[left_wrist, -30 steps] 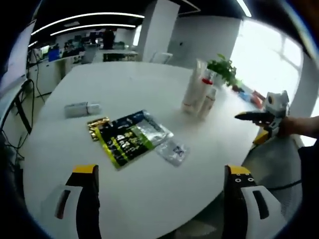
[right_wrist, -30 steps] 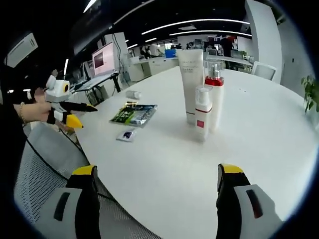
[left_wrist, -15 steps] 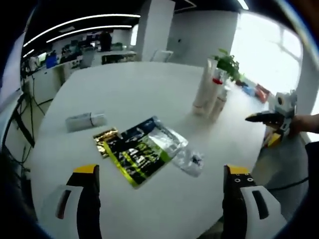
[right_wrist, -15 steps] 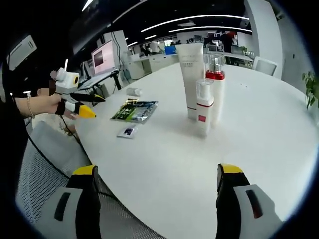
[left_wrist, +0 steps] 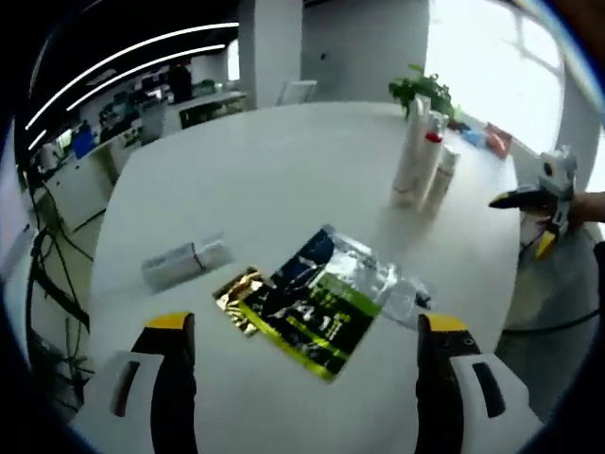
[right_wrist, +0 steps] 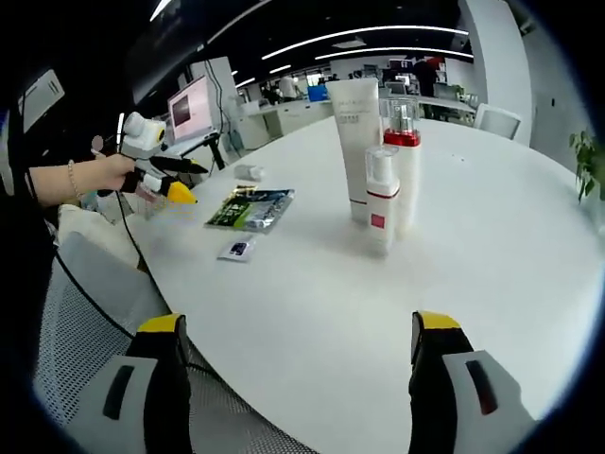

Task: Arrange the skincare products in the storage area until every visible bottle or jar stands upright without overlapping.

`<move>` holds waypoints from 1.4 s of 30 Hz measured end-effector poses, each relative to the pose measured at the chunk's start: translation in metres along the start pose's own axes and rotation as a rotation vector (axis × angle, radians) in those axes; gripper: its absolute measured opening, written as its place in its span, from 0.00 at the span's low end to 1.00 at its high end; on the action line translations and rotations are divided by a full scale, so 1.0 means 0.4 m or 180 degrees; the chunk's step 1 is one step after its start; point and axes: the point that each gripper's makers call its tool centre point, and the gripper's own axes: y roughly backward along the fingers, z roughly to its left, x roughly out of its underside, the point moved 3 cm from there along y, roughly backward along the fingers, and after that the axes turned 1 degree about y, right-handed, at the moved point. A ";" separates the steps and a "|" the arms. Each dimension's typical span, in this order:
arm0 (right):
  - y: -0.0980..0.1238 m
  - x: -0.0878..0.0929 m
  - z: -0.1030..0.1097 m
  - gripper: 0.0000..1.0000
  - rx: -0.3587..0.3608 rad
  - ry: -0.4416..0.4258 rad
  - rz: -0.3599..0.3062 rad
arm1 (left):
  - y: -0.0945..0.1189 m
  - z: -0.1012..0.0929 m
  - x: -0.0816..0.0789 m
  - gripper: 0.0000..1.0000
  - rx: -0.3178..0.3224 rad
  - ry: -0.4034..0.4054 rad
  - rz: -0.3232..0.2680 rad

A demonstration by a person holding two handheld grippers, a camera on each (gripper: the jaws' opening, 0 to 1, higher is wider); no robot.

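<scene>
White round table [left_wrist: 284, 170], three upright bottles [right_wrist: 378, 161] clustered, green sachet [left_wrist: 317, 303] flat, both hand-held grippers' jaws apart, empty.

Left gripper [left_wrist: 301, 378] and right gripper [right_wrist: 296, 378], each with jaws set wide apart and holding nothing, the right gripper also visible at the edge of the left gripper view, gripped by a hand [left_wrist: 588, 206].

Three skincare products upright, one tube down.
Tall tube [right_wrist: 348, 147], pump bottle [right_wrist: 404, 165], small bottle [right_wrist: 380, 201] stand clustered; small tube [left_wrist: 184, 262] lies flat.
</scene>
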 end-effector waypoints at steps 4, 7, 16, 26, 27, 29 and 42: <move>0.000 0.002 -0.001 0.98 -0.0003 -0.0012 0.0017 | -0.017 0.043 -0.019 0.90 -0.0035 -0.0034 0.0031; -0.001 0.004 0.004 0.98 -0.0033 -0.0010 0.0036 | -0.032 0.077 -0.025 0.89 -0.0078 -0.0128 0.0107; -0.002 0.013 0.005 0.97 -0.0028 -0.0059 0.0115 | -0.073 0.170 -0.041 0.85 -0.0028 -0.0470 0.0302; -0.004 0.029 0.010 0.96 -0.0081 -0.0103 0.0227 | -0.134 0.235 -0.049 0.80 0.0009 -0.0771 0.0541; -0.004 0.030 0.012 0.96 -0.0090 -0.0110 0.0237 | -0.140 0.248 -0.046 0.79 -0.0003 -0.0807 0.0574; -0.004 0.033 0.014 0.96 -0.0095 -0.0113 0.0261 | -0.150 0.263 -0.047 0.76 -0.0002 -0.0876 0.0627; -0.009 0.042 0.017 0.95 -0.0094 -0.0169 0.0342 | -0.195 0.346 -0.068 0.58 0.0200 -0.1659 0.1289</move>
